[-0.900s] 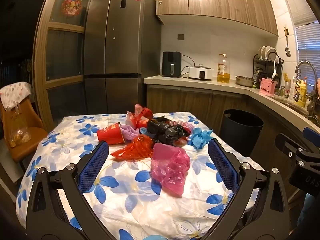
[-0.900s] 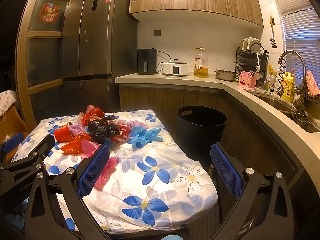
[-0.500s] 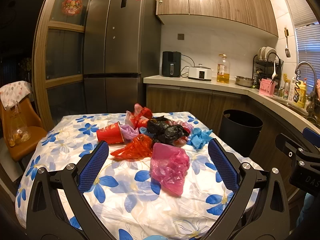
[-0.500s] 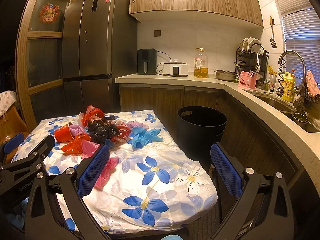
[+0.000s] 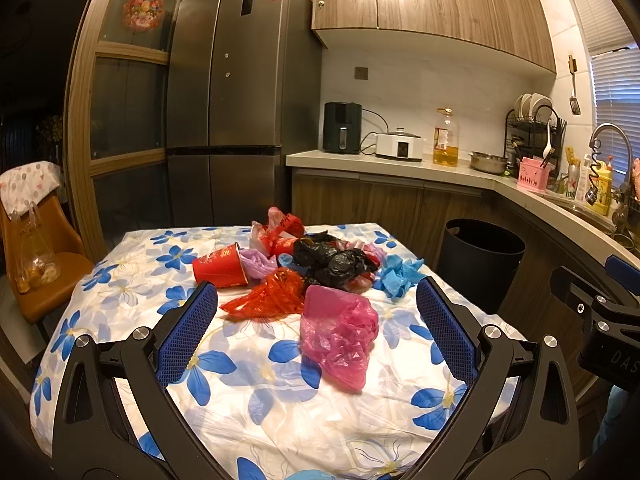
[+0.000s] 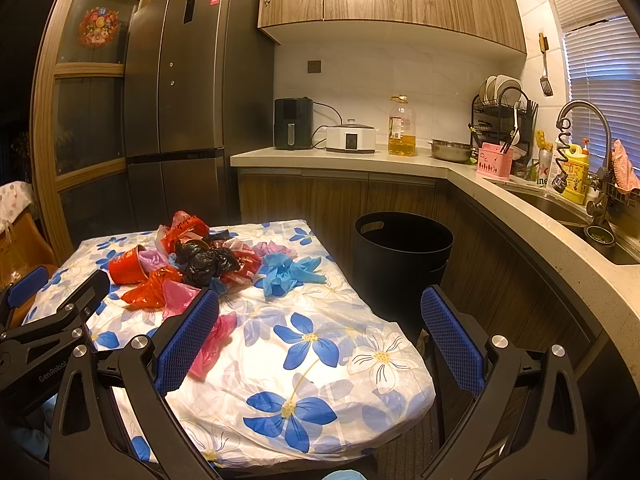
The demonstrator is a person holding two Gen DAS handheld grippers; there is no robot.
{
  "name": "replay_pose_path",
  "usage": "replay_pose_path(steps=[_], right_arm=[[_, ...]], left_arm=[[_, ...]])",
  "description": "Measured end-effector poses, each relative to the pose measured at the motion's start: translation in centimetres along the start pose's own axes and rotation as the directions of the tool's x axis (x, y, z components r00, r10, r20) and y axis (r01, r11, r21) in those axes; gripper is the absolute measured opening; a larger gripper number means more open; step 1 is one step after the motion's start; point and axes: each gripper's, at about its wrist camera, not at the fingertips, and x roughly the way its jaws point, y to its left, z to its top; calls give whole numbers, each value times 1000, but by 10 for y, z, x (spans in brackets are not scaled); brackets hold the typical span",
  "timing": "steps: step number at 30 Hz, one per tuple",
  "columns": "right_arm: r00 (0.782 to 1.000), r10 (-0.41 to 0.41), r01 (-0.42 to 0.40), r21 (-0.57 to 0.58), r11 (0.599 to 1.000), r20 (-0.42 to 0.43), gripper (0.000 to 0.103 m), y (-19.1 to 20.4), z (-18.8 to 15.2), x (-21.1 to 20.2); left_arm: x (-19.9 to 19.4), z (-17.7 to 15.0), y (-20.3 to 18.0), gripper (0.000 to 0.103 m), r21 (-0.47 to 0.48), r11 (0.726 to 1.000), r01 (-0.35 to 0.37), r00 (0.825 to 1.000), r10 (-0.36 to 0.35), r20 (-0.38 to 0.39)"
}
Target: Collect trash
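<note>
A heap of trash lies on the flower-print tablecloth (image 5: 256, 408): a pink plastic bag (image 5: 340, 332) nearest me, a red bag (image 5: 272, 296), a red paper cup (image 5: 220, 268) on its side, black bags (image 5: 336, 262) and blue gloves (image 5: 400, 274). My left gripper (image 5: 316, 328) hovers open above the table's near part, the pink bag lying between its fingers without touching them. My right gripper (image 6: 320, 340) stands open over the table's right corner, with nothing held. The black bin (image 6: 402, 248) stands on the floor right of the table. In the right wrist view the heap's black bags (image 6: 208, 260) lie at left.
A kitchen counter (image 6: 460, 168) with appliances, an oil bottle and a sink runs behind and to the right. A tall fridge (image 5: 240, 120) stands behind the table. An orange chair (image 5: 36, 264) with a plastic bag on it sits at the left.
</note>
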Motion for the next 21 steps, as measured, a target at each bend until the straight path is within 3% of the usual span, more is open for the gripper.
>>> replay_pose_path(steps=[21], right_arm=[[1000, -1, 1, 0, 1000, 2, 98, 0, 1, -1]], left_arm=[[0, -1, -1, 98, -2, 1000, -1, 1000, 1, -1]])
